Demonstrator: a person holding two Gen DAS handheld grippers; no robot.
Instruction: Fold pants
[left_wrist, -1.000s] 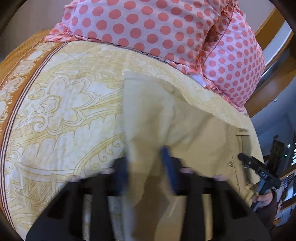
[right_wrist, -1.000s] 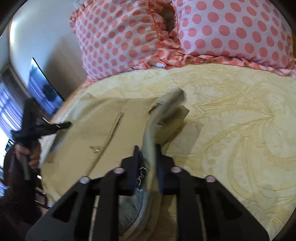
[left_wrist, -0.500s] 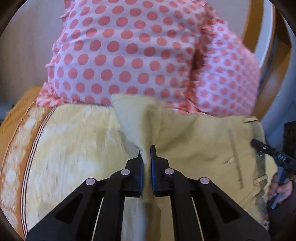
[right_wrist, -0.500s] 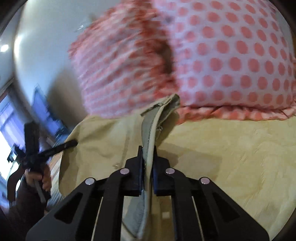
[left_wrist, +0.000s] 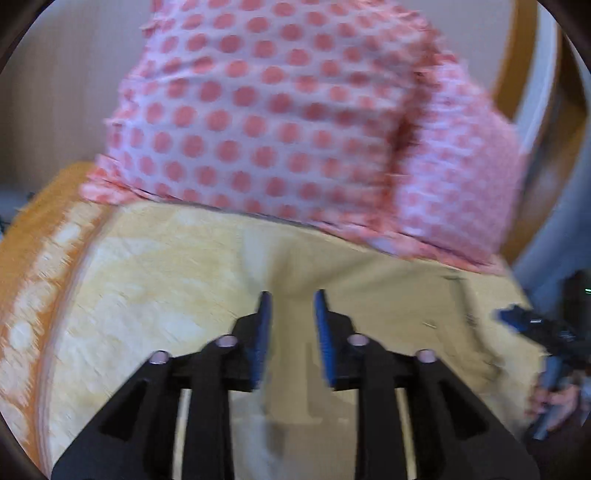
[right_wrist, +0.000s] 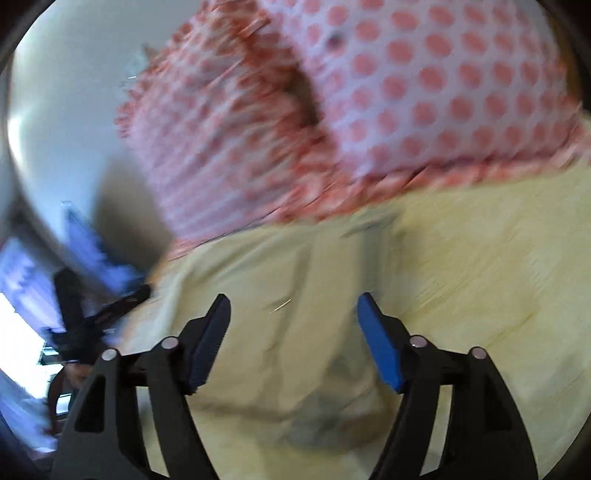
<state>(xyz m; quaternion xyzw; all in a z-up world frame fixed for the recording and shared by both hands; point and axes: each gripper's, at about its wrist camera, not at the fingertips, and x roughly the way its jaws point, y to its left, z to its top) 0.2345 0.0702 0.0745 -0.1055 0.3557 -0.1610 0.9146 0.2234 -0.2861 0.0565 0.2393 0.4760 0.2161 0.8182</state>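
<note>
The beige pants (left_wrist: 388, 295) lie flat on the yellow patterned bedspread (left_wrist: 147, 280), their far edge close to the pillows. My left gripper (left_wrist: 291, 314) is open and empty just above the pants' left part. In the right wrist view the pants (right_wrist: 288, 332) lie spread under my right gripper (right_wrist: 293, 321), which is wide open and empty. The right gripper also shows at the right edge of the left wrist view (left_wrist: 546, 332). The left gripper shows at the left of the right wrist view (right_wrist: 99, 314). Both views are motion-blurred.
Two pink polka-dot pillows (left_wrist: 280, 122) stand at the head of the bed, also in the right wrist view (right_wrist: 424, 92). A wooden headboard (left_wrist: 513, 66) rises behind them. An orange border (left_wrist: 33, 236) runs along the bedspread's left edge.
Both grippers held pant fabric shut half a second ago. Both have opened and let the fabric drop flat on the bed. The right gripper opened wider than the left.
</note>
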